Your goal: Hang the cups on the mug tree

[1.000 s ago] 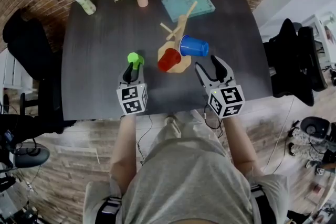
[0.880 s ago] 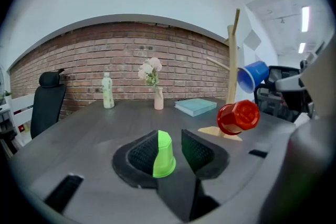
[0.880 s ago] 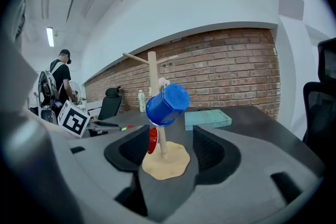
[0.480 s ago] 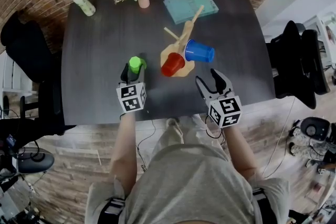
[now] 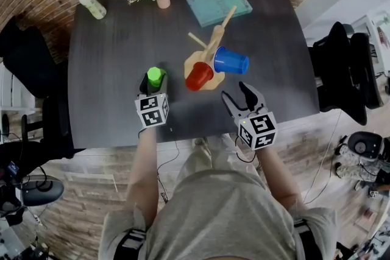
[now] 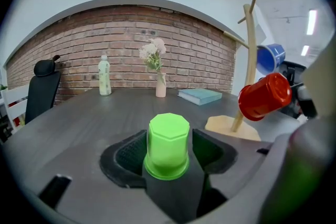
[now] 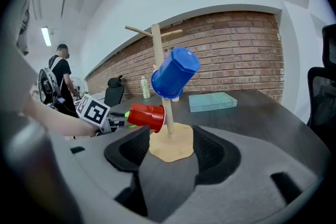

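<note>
Left tool (image 5: pixel 155 84) lowered, jaws just opened round green cup (image 6: pixel 168 145).

Bright, even indoor light; ceiling strip lights (image 7: pixel 46 36) glare slightly. Heavy fisheye bending, dark vignetted corners, blurred near foreground.

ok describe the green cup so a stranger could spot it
On the dark table, look near the edge by the person, left of the wooden mug tree. The green cup sits there upside down, alone; the red cup and blue cup hang on the tree.
</note>
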Available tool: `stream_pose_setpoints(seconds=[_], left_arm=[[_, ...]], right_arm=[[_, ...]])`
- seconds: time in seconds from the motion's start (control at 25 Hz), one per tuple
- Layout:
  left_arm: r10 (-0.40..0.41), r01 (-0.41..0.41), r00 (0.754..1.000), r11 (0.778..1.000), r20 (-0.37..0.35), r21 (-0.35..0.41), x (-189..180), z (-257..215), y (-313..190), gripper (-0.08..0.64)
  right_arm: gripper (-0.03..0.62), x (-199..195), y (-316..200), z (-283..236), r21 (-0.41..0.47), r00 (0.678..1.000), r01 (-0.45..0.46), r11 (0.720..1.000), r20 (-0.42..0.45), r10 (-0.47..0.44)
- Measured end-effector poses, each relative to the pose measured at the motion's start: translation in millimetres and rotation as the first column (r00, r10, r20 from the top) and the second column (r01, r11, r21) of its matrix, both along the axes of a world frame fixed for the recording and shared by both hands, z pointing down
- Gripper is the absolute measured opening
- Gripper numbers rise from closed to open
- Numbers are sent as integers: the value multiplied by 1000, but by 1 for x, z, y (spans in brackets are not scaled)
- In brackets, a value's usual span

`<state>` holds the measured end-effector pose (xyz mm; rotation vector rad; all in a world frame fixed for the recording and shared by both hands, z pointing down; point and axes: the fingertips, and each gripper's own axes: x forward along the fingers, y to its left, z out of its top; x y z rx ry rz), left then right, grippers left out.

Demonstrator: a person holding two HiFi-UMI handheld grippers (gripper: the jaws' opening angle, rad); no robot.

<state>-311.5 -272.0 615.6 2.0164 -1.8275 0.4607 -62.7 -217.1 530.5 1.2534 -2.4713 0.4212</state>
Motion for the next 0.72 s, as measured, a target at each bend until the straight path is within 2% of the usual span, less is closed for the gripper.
stream_pose_setpoints(seconds=[0.16,0.36,0.72], left_arm=[[-20,20,1000,1000,8,5,-2,0,-1,233],[-17,17,1000,1000,5,12,0,-5,1,229],[-4,6,1000,998,-27,67,7,-44,0,227]], right_arm=[[241,3,0,1,-4,1000,-4,1000,2,4],[241,4,3,0,-2,1000,-2,1000,6,2],[241,8,5,-11,23,1000,-7,1000,11,6]])
